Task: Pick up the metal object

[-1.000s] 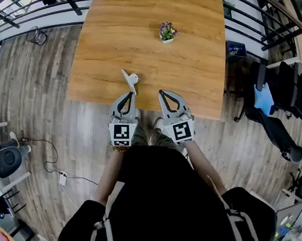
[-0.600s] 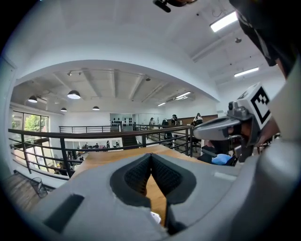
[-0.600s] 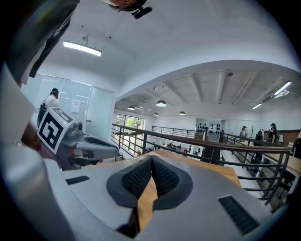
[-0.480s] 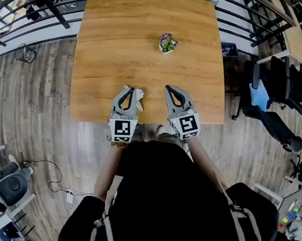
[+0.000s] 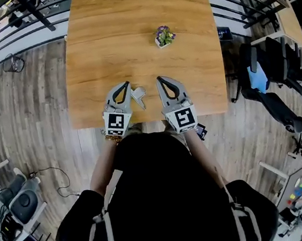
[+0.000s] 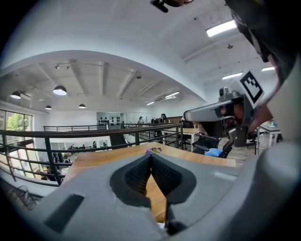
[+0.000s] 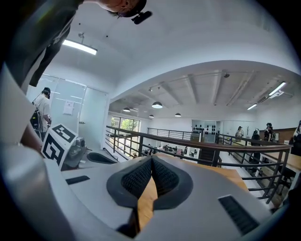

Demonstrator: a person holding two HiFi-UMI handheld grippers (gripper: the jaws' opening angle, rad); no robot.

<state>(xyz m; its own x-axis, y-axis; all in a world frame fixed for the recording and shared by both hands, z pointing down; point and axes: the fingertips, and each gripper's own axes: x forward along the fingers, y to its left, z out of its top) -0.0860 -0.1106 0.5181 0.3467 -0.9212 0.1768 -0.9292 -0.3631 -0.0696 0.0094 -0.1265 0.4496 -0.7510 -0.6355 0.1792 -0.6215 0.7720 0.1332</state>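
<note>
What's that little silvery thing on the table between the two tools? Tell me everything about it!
The metal object is small, pale grey and slightly shiny, with a wider flat part and a thinner bit; its exact shape is too small to tell. It lies on the wooden table near the front edge, between the left tool and the right tool, closer to the left. Neither tool holds it.
</note>
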